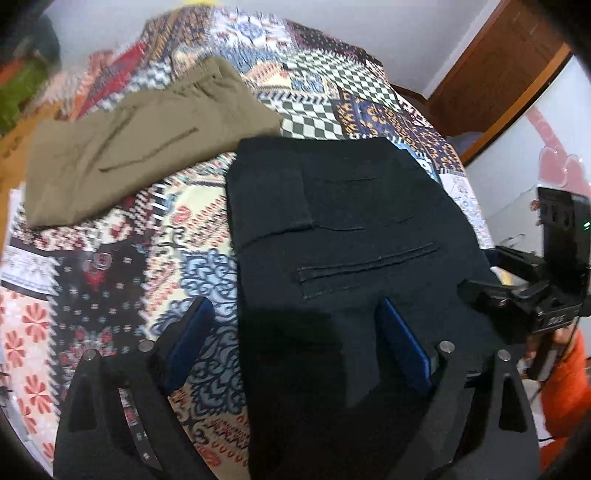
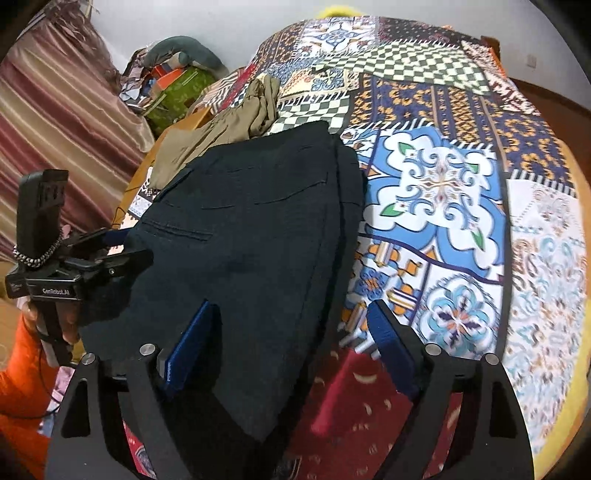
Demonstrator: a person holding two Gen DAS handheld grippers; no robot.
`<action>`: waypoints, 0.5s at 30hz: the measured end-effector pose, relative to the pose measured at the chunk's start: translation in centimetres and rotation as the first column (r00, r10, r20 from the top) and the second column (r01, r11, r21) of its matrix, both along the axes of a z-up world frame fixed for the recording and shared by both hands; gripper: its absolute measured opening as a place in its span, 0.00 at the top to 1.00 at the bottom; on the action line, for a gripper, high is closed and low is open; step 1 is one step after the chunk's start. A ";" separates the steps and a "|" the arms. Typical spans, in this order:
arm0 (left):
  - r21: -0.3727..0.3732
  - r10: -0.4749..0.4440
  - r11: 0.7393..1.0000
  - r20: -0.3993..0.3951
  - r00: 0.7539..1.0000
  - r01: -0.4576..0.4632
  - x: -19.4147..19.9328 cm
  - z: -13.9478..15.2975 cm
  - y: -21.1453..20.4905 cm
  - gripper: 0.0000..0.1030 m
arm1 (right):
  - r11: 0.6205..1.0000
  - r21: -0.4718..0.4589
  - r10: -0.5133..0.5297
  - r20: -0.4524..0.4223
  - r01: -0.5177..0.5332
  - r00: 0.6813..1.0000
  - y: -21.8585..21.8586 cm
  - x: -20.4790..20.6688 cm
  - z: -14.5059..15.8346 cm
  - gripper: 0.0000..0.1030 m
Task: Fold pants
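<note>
A: What do we have on the left?

B: A striped curtain (image 2: 55, 122), then a heap of clutter (image 2: 173, 88) against the pale wall (image 1: 332, 22). Our bed carries a patchwork bedspread (image 2: 436, 192) in checks, florals and blue medallions.

A: And the clothes?

B: Khaki pants (image 1: 129, 147) lie folded on the far left of the bedspread. The black pants (image 1: 351, 236) lie folded flat just beside them, nearer us, a slit pocket facing up.

A: Our tongs?

B: The left tongs (image 1: 295, 347) are spread wide and grip nothing; one finger is over the bedspread, the other over the black cloth. The right tongs (image 2: 291, 354) are likewise wide apart and empty, straddling the pants' right edge, though we cannot tell whether the pads touch the fabric.

A: Further right?

B: A wooden door (image 1: 498, 66), then white wall with pink shapes (image 1: 554, 162). An orange sleeve (image 1: 565, 384) shows at the frame's edge.
</note>
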State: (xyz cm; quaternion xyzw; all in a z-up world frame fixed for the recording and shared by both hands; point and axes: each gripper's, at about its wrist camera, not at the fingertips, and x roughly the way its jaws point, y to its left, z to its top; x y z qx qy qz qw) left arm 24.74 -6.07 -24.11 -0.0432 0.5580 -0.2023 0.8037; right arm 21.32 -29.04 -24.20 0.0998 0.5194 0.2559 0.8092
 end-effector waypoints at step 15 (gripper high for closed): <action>-0.069 -0.110 0.992 -0.060 0.992 0.106 4.4 -1.1 -2.3 0.15 | 0.997 0.046 0.067 -0.008 -0.067 0.998 1.2 3.0 -0.4 0.15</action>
